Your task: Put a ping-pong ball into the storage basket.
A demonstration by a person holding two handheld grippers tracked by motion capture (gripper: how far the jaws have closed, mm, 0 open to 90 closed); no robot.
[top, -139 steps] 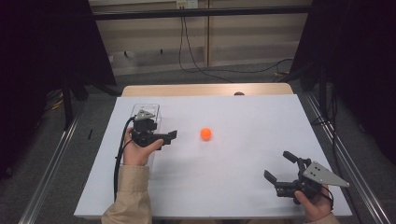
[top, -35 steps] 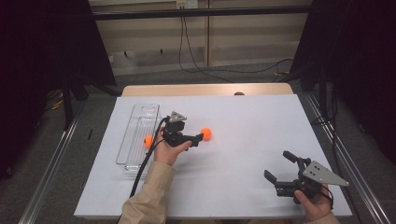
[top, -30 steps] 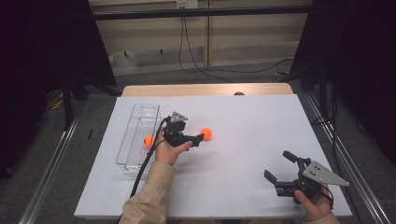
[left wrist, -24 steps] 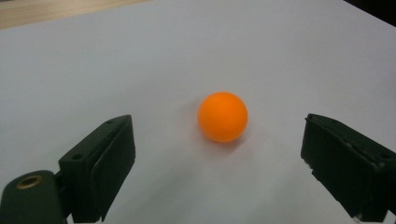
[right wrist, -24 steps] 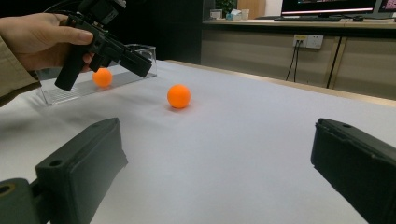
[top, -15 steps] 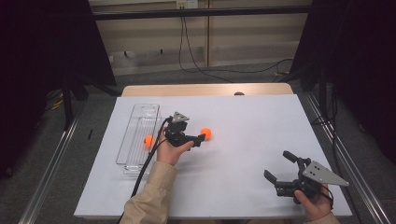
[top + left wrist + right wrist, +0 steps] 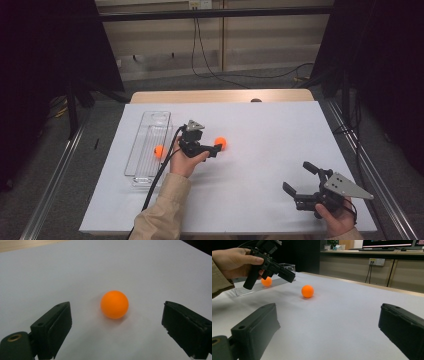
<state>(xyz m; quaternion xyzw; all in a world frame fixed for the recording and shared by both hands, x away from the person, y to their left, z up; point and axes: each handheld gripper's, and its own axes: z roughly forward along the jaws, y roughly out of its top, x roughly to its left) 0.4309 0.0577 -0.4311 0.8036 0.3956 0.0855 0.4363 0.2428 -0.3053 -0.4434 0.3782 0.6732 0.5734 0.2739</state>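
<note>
Hidden and cropped parts around the desk

In the high view, the left gripper (image 7: 212, 148) covers the near edge of the orange ball (image 7: 220, 144), and the hand (image 7: 184, 161) hides part of the second ball (image 7: 159, 152) in the clear tray (image 7: 145, 150). At the lower right of the frame the right hand (image 7: 338, 224) is cut by the bottom edge. In the left gripper view both jaws run off the bottom edge. In the right gripper view the sleeve (image 7: 219, 282) leaves at the left edge, and the monitor (image 7: 392, 243) is cropped at the top.
</note>
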